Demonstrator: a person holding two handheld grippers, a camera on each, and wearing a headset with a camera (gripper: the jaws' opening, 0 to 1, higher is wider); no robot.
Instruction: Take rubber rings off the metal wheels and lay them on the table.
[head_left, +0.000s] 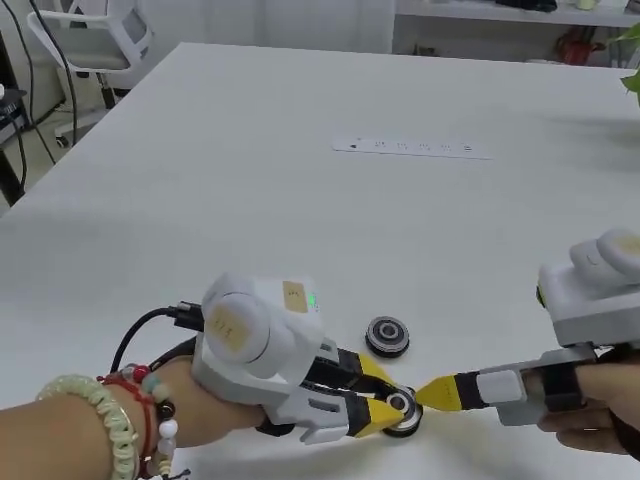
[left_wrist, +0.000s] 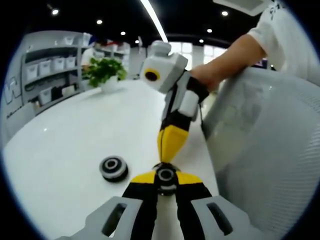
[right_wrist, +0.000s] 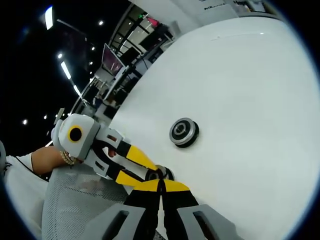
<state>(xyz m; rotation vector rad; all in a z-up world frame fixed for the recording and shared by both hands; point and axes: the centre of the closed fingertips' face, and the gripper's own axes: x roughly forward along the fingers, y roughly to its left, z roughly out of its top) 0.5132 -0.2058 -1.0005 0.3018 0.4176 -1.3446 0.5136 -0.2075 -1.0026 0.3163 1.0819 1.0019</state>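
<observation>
Head view: from above, looking forward and down over the white table (head_left: 300, 180); gripper views: low, close, facing each other across the held wheel (left_wrist: 165, 176); loose wheel (right_wrist: 184, 132) common to all three.

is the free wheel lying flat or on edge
Flat: the wheel lies on its face on the table, hub facing up.

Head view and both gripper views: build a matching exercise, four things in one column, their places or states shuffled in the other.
1. yellow-tipped left tongs
2. yellow-tipped right tongs
3. loose round metal wheel with black rubber ring
4. long white power strip

A. set in the white table's far side
B. clamped around a second small metal wheel
C. lying on the table, touched by nothing
D. shut, tips against the clamped wheel's edge

Pairs: 1-B, 2-D, 3-C, 4-A
</observation>
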